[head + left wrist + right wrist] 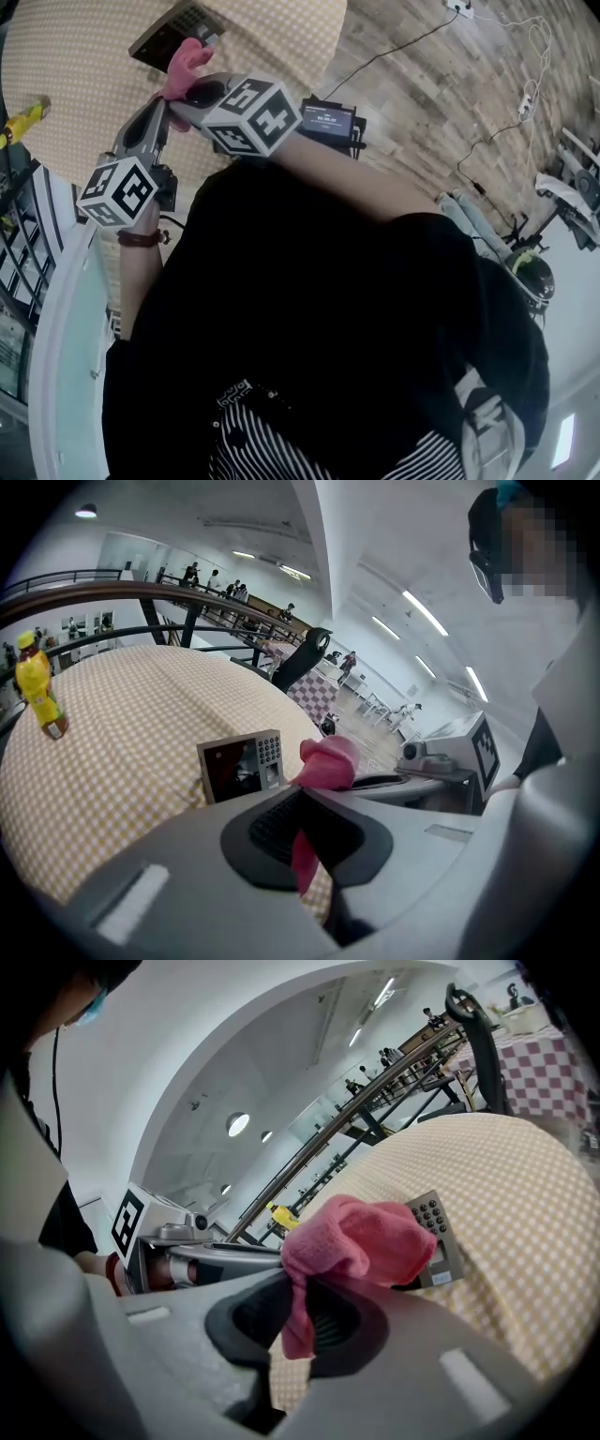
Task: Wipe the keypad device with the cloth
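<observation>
The keypad device (pixel 173 26) (pixel 241 764) (pixel 436 1227) lies on the round checkered table (pixel 75 75), a dark screen beside its keys. A pink cloth (pixel 187 58) (pixel 328 761) (pixel 361 1237) is bunched just in front of it, above the table. My left gripper (pixel 167 94) (pixel 305 841) is shut on a strip of the cloth. My right gripper (pixel 187 96) (pixel 300 1312) is shut on the same cloth from the other side, its tips close against the left's. The cloth hides the device's near corner in the right gripper view.
A yellow bottle (pixel 23 119) (pixel 37 686) (pixel 284 1217) stands at the table's left edge. On the wooden floor lie a small black screen unit (pixel 328 120), cables and a power strip (pixel 459 7). My dark-clothed body fills the lower head view.
</observation>
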Demonstrator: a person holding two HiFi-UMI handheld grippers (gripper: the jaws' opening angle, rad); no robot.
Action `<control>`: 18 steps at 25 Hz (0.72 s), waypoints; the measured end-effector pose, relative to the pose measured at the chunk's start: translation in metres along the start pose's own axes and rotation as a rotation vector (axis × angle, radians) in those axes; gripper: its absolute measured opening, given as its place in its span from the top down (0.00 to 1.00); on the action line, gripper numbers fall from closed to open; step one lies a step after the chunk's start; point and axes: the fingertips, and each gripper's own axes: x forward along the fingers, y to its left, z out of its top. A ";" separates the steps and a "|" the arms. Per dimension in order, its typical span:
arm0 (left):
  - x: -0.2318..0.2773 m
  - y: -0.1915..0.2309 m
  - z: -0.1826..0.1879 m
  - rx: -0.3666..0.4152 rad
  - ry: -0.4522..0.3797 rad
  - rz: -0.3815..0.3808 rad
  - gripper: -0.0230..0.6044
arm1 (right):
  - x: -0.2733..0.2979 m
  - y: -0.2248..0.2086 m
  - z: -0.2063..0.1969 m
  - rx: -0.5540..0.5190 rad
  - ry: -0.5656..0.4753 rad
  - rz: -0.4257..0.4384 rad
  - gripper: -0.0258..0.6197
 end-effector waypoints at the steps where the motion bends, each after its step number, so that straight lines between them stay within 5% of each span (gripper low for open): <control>1: 0.003 0.000 -0.001 0.003 0.009 -0.003 0.96 | 0.000 -0.004 -0.001 0.008 -0.003 -0.005 0.89; 12: 0.030 0.019 0.007 0.028 0.064 -0.038 0.96 | 0.017 -0.033 0.006 0.060 -0.025 -0.042 0.89; 18: 0.036 0.016 0.015 0.103 0.101 -0.079 0.96 | 0.011 -0.039 0.003 0.066 -0.023 -0.067 0.89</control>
